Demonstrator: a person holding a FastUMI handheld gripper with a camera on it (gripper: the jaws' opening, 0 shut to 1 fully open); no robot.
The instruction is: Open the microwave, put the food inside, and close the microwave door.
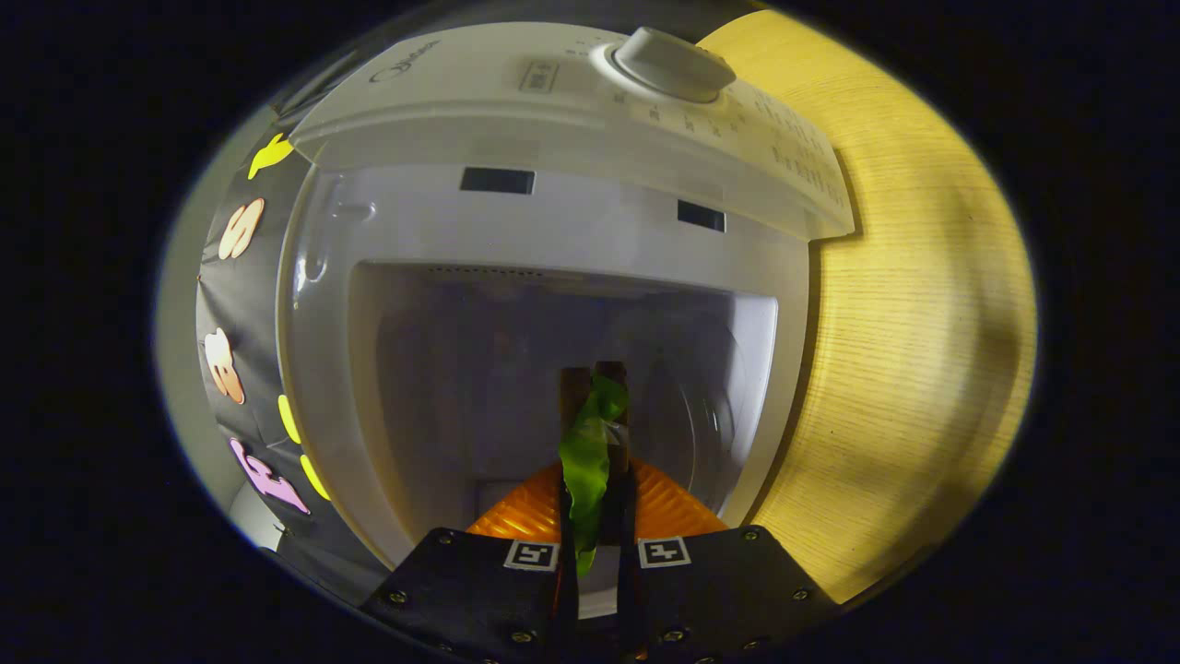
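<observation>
Nearest, the fingers stand almost closed, both pressing on a green leaf held upright between them. The narrow grip suits a thin, limp item: a wider opening would let it slip.

Just below and ahead of the fingers, an orange ribbed plate sits at the mouth of the microwave. Whether the leaf rests on the plate or hangs above it cannot be told. The food is judged to be the plate with the leaf.

Beyond the fingers, the microwave cavity stands open, so the door-opening step appears done. The fingers point straight into the cavity, which keeps the load clear of the frame on both sides.

Farther out, a dial sits on the control panel. The microwave rests on a wooden table.
</observation>
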